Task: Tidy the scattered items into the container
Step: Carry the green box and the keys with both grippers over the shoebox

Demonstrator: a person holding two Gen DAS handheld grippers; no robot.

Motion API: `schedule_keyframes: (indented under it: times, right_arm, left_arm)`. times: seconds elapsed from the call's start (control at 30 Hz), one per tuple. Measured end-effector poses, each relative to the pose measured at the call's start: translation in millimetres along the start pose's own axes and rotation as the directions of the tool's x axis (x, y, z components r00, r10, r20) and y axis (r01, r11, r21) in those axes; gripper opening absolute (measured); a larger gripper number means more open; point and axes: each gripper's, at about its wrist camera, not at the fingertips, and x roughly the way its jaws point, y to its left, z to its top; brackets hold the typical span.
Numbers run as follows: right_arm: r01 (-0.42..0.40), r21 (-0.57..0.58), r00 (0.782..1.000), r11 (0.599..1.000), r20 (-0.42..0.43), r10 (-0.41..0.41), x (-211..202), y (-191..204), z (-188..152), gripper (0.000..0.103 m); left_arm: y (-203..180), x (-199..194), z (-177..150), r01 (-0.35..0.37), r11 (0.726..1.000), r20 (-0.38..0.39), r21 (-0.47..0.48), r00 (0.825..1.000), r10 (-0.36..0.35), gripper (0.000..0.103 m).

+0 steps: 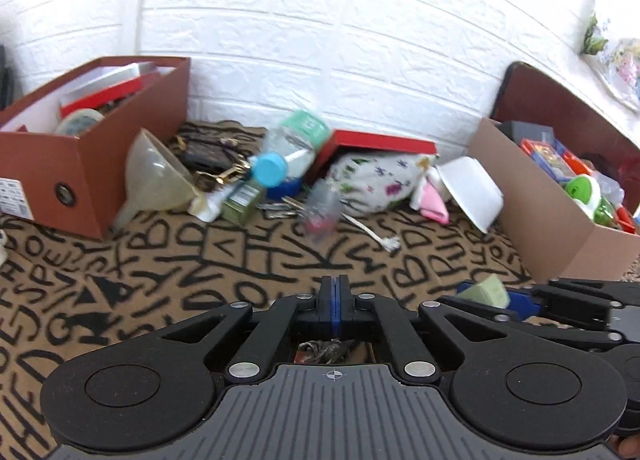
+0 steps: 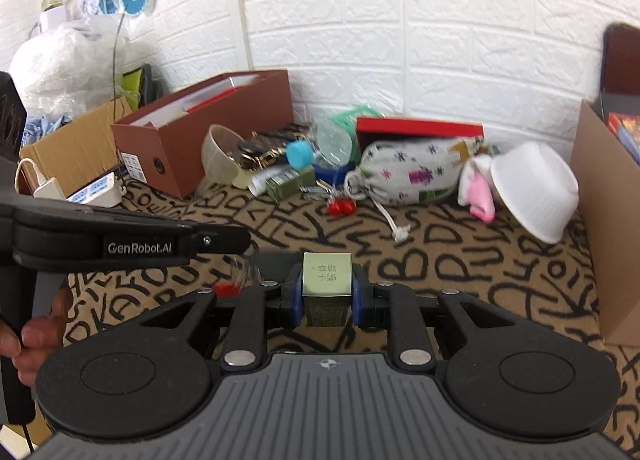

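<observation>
- Far left of the jaws, the brown shoebox point(image 1: 92, 163) already holds a tape roll and flat boxes – partly filled.
- Ahead, still loose on the letter-print tabletop point(image 1: 224, 260): translucent funnel point(image 1: 154, 175), blue-capped clear bottle point(image 1: 280, 155), printed cloth pouch point(image 1: 372, 183), white ribbed bowl point(image 1: 472, 187).
- Left gripper point(image 1: 335, 284): jaws clenched, seemingly empty.
- Right gripper point(image 2: 327, 292): jaws grasping a glossy olive carton point(image 2: 327, 276).
- Far right, the cardboard box point(image 1: 560, 227) holds bright packets.

Two brown shoeboxes: one point(image 1: 132, 163) at left, one point(image 1: 532, 195) at right. One funnel point(image 1: 154, 175), one white bowl point(image 1: 472, 189), one patterned pouch point(image 1: 372, 179), one red lid point(image 1: 384, 141), two red balls point(image 2: 342, 207) (touching), one blue-capped bottle point(image 1: 280, 157). Two small green boxes point(image 2: 290, 181) point(image 2: 327, 278).
</observation>
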Motion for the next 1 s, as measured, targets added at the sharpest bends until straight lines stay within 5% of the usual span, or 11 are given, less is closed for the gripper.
schedule_keyframes:
  times: [0.07, 0.2, 0.47, 0.53, 0.57, 1.0]
  right_arm:
    - [-0.002, -0.004, 1.000, 1.000, 0.005, 0.002, -1.0, 2.0, 1.5, 0.026]
    - [0.001, 0.004, 1.000, 1.000, -0.003, -0.001, -0.6, 2.7, -0.7, 0.026]
    - [0.017, 0.021, 1.000, 1.000, -0.027, -0.017, 2.2, -1.1, -5.6, 0.026]
    - [0.021, 0.027, 0.999, 0.999, -0.030, -0.020, 2.9, -2.7, -6.2, 0.026]
    - [0.021, 0.029, 0.999, 0.999, -0.031, -0.020, 3.3, -3.2, -6.7, 0.026]
    - [0.025, 0.040, 0.998, 0.999, -0.052, -0.022, 7.0, -5.5, -10.2, 0.026]
  left_arm:
    - [2.1, 0.9, -1.7, 0.006, 1.000, -0.020, 0.004, 1.000, -0.006, 0.008]
    - [-2.0, 9.6, -16.2, -0.007, 0.999, -0.042, 0.052, 0.999, 0.009, 0.066]
    - [-9.3, 48.8, -32.6, -0.012, 0.993, -0.122, 0.116, 0.992, 0.026, 0.073]
    - [-9.9, 56.5, -33.8, -0.035, 0.992, -0.115, 0.118, 0.992, 0.049, 0.064]
    - [-10.5, 57.7, -33.3, -0.056, 0.990, -0.107, 0.130, 0.992, 0.070, 0.040]
    - [4.0, 34.1, -18.8, -0.045, 0.999, -0.061, 0.025, 0.997, 0.047, 0.038]
